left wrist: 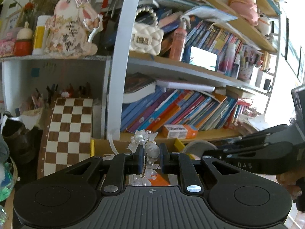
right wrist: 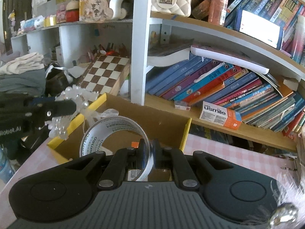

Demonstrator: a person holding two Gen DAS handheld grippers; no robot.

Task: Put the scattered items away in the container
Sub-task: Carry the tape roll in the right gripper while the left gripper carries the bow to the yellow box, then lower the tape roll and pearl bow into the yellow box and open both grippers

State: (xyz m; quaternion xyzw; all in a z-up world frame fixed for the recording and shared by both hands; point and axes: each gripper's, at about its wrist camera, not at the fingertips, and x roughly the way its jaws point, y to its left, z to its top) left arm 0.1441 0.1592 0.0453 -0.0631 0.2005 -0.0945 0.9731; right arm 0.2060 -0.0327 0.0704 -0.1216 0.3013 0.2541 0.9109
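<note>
Left gripper (left wrist: 150, 160) clamped on pearl hair ornament (left wrist: 144, 143); right gripper (right wrist: 149, 153) clamped on clear tape roll (right wrist: 114, 131), cardboard box (right wrist: 152, 118) just ahead below both.

Both units looking identical: left gripper (left wrist: 150, 159) and right gripper (right wrist: 147, 153) showing matte black linkage arms, silver pivot screws, ribbed grey housing with a small crosshair mark, round black side caps. White "DAS" lettering showing on the right one's side.

A chessboard (left wrist: 69, 131) leans at lower left; a quilted white purse (left wrist: 146, 41) (gold clasp) sits upper centre, slanted books (left wrist: 171, 110) below it at centre right.
</note>
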